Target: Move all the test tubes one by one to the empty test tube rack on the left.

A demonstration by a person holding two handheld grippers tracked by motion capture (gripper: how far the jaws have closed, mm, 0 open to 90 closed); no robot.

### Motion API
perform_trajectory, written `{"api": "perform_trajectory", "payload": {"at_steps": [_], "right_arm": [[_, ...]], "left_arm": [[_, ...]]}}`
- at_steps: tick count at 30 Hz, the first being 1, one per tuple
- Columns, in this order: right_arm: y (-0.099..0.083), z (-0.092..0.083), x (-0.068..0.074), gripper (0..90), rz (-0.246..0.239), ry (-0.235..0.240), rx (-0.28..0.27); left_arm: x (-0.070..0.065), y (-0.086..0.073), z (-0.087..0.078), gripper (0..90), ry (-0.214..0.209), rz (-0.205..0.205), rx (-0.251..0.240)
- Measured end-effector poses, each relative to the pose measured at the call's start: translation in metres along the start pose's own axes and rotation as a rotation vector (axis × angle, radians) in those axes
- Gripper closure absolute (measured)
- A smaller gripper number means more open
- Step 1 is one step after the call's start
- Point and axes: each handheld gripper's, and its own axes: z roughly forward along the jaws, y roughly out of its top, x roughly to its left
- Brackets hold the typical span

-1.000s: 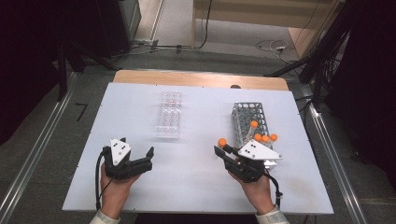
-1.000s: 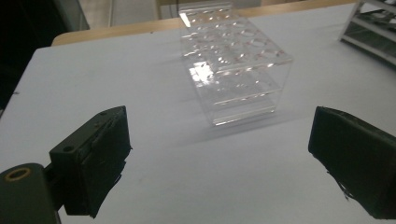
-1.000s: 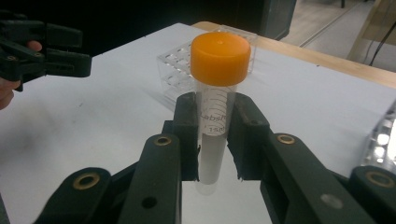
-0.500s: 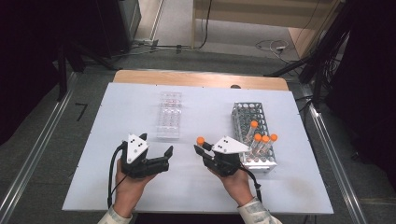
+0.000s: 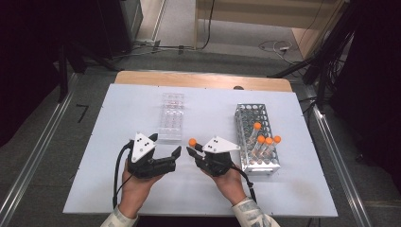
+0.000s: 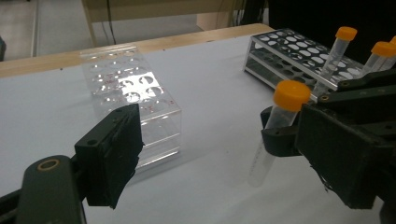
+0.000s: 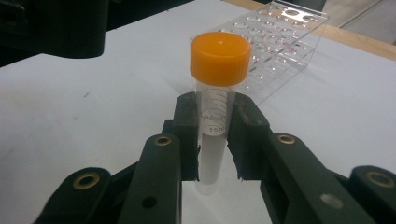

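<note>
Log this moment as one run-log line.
right gripper: shut on orange-capped tube, upright | left gripper: open, jaws just closing, nothing between | metal rack: four tubes | clear rack: empty

You are working at white tabletop (image 5: 118, 118) lying on wooden board (image 5: 203, 79), its far edge peeking out beyond. Grey carpet floor (image 5: 42, 137) spreading around, metal rails (image 5: 28, 165) running along both sides. Pale wooden furniture (image 5: 265, 12) standing at far end, cables (image 5: 276, 47) trailing on lighter floor there. Dark equipment looming at left and right, falling into shadow. Even light falling from above.
</note>
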Motion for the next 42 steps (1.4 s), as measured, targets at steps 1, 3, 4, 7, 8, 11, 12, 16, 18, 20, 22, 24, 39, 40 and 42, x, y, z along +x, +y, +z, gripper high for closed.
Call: {"api": "perform_trajectory", "payload": {"at_steps": [1,3,4,7,8,11,12,16,18,20,22,24,39,40,42], "right_arm": [[0.000,0.002,0.001,71.9,-0.003,0.006,-0.001],[0.000,0.004,0.003,71.9,-0.005,0.009,0.005],[0.001,0.005,0.004,71.9,-0.006,0.012,0.007],[0.001,0.007,0.006,71.9,-0.006,0.020,0.004],[0.002,0.009,0.008,71.9,-0.016,0.028,0.005],[0.003,0.010,0.010,71.9,-0.021,0.037,0.000],[0.004,0.010,0.011,71.9,-0.016,0.039,-0.001],[0.005,0.010,0.013,71.9,-0.021,0.046,-0.005],[0.005,0.009,0.013,71.9,-0.017,0.047,-0.006],[0.005,0.009,0.012,71.9,-0.016,0.048,-0.006],[0.005,0.009,0.012,71.9,-0.013,0.049,-0.006],[0.004,0.008,0.011,71.8,-0.012,0.048,-0.004],[-0.001,-0.023,-0.003,23.2,0.017,0.055,0.037],[-0.002,-0.029,-0.004,23.2,0.009,0.050,0.041],[-0.006,-0.038,-0.005,22.9,-0.002,0.051,0.046]], "left_arm": [[-0.001,0.001,0.001,17.8,-0.014,-0.002,-0.001],[-0.003,0.003,0.003,21.1,-0.029,0.001,-0.002],[-0.004,0.004,0.004,22.8,-0.040,0.006,-0.001],[-0.008,0.005,0.011,27.0,-0.084,0.014,0.012],[-0.010,0.005,0.014,31.6,-0.104,0.022,0.017],[-0.012,0.004,0.017,37.4,-0.114,0.030,0.024],[-0.012,0.004,0.018,39.6,-0.117,0.035,0.029],[-0.013,0.003,0.025,52.2,-0.145,0.043,0.032],[-0.013,0.002,0.025,61.9,-0.152,0.049,0.030],[-0.013,0.001,0.026,68.8,-0.156,0.059,0.029],[-0.014,0.001,0.027,69.0,-0.156,0.065,0.030],[-0.015,0.001,0.028,70.0,-0.158,0.074,0.031],[0.006,0.024,0.037,70.5,-0.144,0.011,0.009],[0.008,0.026,0.037,70.5,-0.142,0.007,0.007],[0.013,0.031,0.039,70.5,-0.127,0.009,0.006]]}}
